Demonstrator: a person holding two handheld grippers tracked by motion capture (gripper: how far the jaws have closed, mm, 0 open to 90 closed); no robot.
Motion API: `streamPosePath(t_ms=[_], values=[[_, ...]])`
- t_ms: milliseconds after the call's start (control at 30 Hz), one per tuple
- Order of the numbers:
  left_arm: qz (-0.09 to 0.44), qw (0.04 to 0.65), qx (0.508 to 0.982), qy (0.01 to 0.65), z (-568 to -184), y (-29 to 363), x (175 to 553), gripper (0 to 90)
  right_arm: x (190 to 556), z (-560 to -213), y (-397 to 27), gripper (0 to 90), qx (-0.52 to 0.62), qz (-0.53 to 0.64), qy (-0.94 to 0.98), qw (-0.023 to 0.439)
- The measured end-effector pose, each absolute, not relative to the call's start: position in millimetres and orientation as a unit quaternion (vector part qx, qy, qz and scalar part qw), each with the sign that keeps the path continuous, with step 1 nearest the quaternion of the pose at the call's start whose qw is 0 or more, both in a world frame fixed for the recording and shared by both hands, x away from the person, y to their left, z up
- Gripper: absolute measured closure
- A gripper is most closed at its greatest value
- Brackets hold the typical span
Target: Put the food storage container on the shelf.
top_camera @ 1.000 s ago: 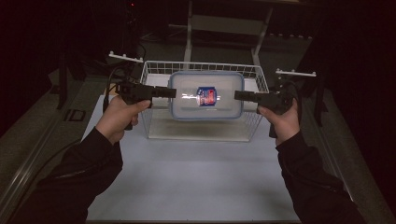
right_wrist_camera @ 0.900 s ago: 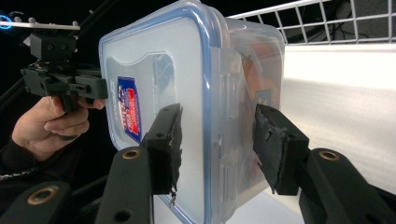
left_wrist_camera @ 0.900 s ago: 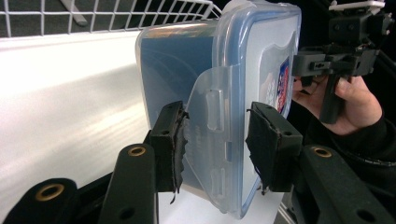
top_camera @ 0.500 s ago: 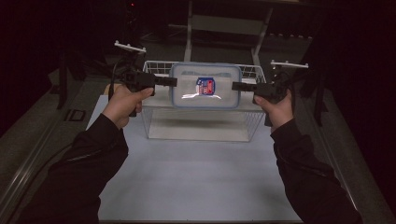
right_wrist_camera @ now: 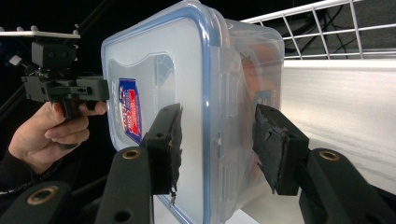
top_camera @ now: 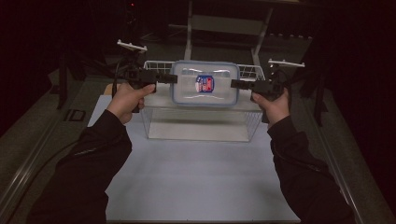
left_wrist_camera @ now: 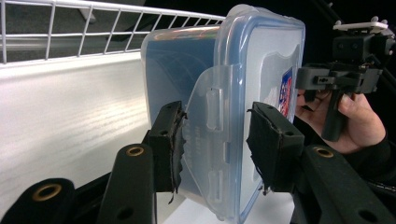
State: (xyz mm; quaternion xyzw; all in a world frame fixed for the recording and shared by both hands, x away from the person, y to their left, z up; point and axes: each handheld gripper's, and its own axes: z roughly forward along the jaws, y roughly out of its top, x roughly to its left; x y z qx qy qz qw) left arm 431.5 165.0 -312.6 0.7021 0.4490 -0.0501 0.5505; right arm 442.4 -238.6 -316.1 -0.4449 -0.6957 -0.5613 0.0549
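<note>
Box (clear plastic, blue-rimmed lid, red-blue sticker on top) was held up between the two hand-held grippers, over the wire basket on the tabletop.

Left hand-held gripper clamped the box's left short end; in the left gripper view its jaws were closed on the lid latch there, pads pressing from both sides, box standing straight ahead of the jaws.

Right hand-held gripper clamped the opposite short end; in the right gripper view the jaws were partly open, about as wide as the box is deep, pads on lid side and base side, box right between them.

Box sat level, lid up, both grippers pointing inward at each other. Basket rim lay just behind and below the box, white basket wall beyond the left gripper's jaws. Each gripper showed at the far end of the box in the other's view.
</note>
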Motion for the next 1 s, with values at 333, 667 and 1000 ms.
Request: streamPosePath(t_ms=[333,667,1000], values=[[-0.029,0.555,0.688,0.467,-317.3,157.4,438.4,51.0,446.6,-312.0,-231.5,48.7,-0.454,-0.541,-0.708,0.009],[-0.043,0.556,0.668,0.494,-324.9,154.2,453.1,45.6,451.5,-312.6,-224.0,49.2,-0.482,-0.521,-0.705,0.002],[-0.020,0.544,0.666,0.510,-330.1,152.8,461.4,40.2,456.0,-318.8,-222.9,45.3,-0.495,-0.523,-0.693,0.011]])
